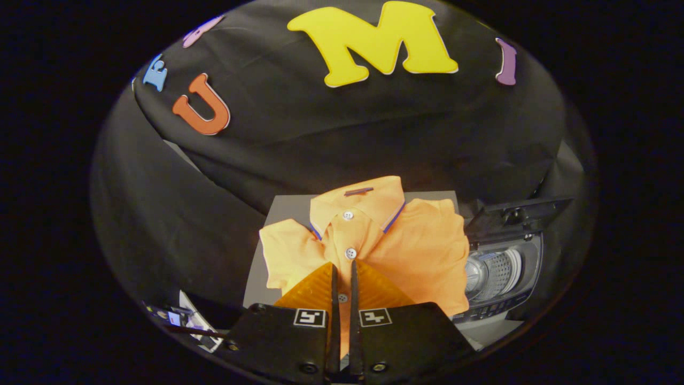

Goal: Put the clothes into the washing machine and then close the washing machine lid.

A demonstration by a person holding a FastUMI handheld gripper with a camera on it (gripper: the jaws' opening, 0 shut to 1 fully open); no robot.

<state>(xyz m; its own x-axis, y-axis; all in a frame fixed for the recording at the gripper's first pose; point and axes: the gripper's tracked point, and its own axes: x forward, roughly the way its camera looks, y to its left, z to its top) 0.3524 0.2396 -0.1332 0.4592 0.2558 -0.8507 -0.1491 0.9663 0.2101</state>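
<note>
The gripper [343, 270] has its fingers nearly together over the placket of the orange shirt [422, 251], apparently pinching the cloth, so the next move is lifting it into the open washing machine [499, 275] beside the shirt.

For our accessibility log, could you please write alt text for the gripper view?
The gripper, fingers nearly closed, pinches the front of an orange polo shirt lying on a grey table. Beside the shirt stands a washing machine, lid open.
</note>
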